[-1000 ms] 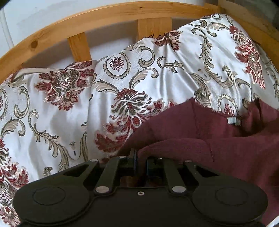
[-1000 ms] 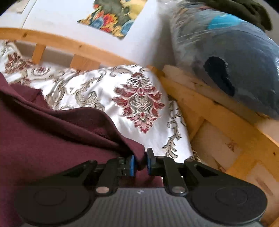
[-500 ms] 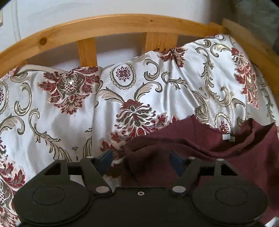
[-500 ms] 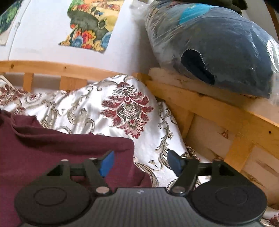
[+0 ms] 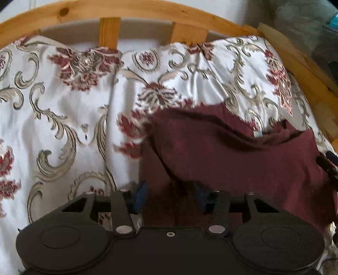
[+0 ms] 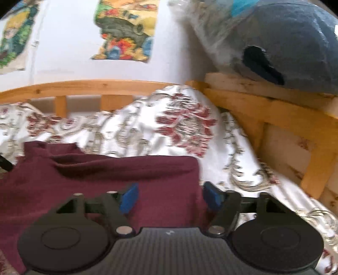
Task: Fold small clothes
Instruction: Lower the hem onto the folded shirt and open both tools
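The left hand-held gripper (image 5: pixel 170 197) is closing, its pads apart with maroon cloth between them. The right hand-held gripper (image 6: pixel 170 195) is closing likewise. The maroon garment (image 6: pixel 101 175) is lying on the patterned bedspread (image 5: pixel 63 118), long axis running side to side, neckline facing the wooden rail (image 5: pixel 131 10).

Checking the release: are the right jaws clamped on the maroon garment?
No, the right gripper stands apart over the flat maroon garment, pads not pressing it.
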`<state>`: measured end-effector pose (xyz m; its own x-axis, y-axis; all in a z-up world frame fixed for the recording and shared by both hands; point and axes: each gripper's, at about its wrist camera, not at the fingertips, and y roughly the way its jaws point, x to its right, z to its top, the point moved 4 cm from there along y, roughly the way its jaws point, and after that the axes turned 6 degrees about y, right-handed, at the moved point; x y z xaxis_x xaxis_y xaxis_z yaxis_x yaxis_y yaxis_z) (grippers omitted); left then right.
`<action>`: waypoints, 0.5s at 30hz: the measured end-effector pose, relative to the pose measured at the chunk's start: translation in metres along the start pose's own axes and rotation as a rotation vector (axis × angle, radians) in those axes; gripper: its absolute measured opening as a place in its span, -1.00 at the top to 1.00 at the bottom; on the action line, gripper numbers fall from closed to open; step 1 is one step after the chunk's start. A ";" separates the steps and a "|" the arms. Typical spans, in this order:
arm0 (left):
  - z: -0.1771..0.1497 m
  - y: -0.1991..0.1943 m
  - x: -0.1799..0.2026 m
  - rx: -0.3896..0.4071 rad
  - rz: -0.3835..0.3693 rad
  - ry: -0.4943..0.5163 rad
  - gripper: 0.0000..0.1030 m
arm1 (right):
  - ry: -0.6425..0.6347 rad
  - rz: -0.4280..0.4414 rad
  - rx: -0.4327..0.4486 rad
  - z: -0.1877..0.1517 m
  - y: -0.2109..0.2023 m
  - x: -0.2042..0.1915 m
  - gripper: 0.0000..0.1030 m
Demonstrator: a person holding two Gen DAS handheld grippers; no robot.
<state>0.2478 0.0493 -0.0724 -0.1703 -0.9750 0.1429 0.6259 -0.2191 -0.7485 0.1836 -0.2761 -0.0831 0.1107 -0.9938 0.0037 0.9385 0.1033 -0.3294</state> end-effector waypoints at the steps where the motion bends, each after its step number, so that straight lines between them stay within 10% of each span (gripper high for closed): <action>1: -0.002 0.000 0.001 -0.010 -0.005 0.006 0.09 | -0.022 -0.004 -0.007 -0.001 0.001 -0.003 -0.06; 9: -0.009 0.005 0.009 -0.081 -0.040 0.028 0.36 | 0.054 -0.121 -0.102 -0.009 0.023 0.013 0.01; 15: -0.013 0.008 0.013 -0.100 -0.036 0.045 0.88 | 0.130 -0.088 -0.108 -0.010 0.023 0.020 0.73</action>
<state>0.2404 0.0354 -0.0850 -0.2264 -0.9634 0.1434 0.5400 -0.2467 -0.8047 0.2036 -0.2941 -0.0999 -0.0204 -0.9963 -0.0831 0.9013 0.0176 -0.4328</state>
